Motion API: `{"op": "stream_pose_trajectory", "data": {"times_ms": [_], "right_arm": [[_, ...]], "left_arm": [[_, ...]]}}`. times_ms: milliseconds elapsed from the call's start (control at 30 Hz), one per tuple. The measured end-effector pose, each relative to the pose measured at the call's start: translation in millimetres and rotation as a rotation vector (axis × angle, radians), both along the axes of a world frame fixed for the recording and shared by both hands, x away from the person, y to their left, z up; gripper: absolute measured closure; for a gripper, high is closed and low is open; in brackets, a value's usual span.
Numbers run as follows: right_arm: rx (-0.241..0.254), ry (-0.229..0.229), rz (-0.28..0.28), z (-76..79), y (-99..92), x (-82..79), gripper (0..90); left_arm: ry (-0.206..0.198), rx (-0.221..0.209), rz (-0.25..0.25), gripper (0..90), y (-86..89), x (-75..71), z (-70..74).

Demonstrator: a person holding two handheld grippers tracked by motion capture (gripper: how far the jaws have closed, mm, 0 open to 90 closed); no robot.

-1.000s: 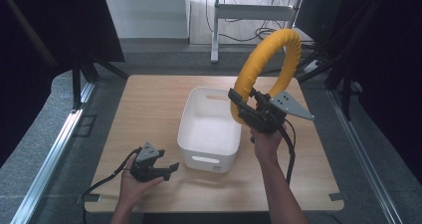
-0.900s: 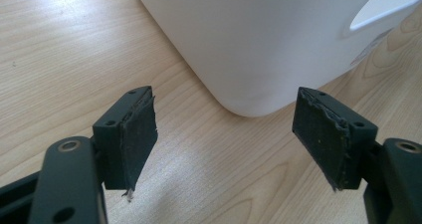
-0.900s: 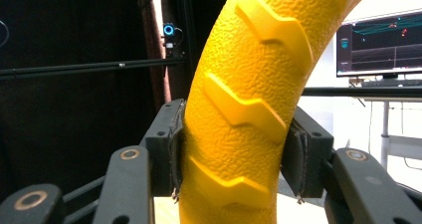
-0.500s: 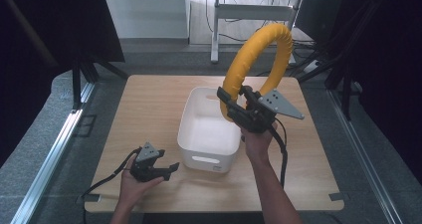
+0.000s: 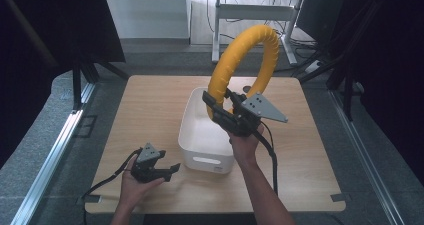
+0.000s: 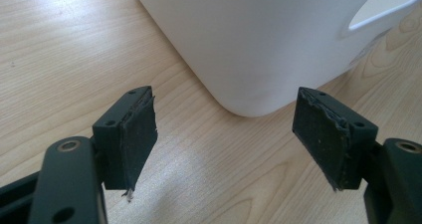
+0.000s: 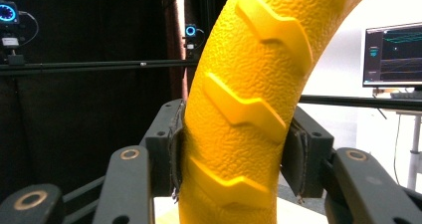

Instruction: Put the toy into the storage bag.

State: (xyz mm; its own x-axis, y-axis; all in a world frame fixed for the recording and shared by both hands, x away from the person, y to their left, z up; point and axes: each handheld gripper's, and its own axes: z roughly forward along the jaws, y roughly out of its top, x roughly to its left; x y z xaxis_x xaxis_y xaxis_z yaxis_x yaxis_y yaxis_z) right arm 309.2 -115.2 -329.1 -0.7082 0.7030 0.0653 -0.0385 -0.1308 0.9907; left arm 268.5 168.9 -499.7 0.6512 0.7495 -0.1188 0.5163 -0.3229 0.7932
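The right gripper [image 5: 218,108] clamps the yellow ring [image 5: 246,60], upright directly above the bin [image 5: 206,161] (ring plane vertical). Left gripper [image 5: 167,171] rests released on the worktop [image 5: 140,110], beside the bin.

You had a light wooden table [image 5: 150,110] before you, and a lit computer monitor [image 7: 393,55] behind it

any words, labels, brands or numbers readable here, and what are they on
No text can be read.
monitor: coloured graph lines in the right gripper view, any lettering too small and blurred to read.
yellow ring: raised chevron ridges, no lettering.
white bin: plain, no label.
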Motion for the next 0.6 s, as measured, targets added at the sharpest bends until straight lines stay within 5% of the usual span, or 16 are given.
{"op": "stream_pose_trajectory", "data": {"times_ms": [600], "right_arm": [[0.007, 0.007, 0.012, -9.6, 20.2, -4.3, 48.5]], "left_arm": [[0.005, 0.002, -0.001, 25.4, -1.0, 0.2, -1.1]]}}
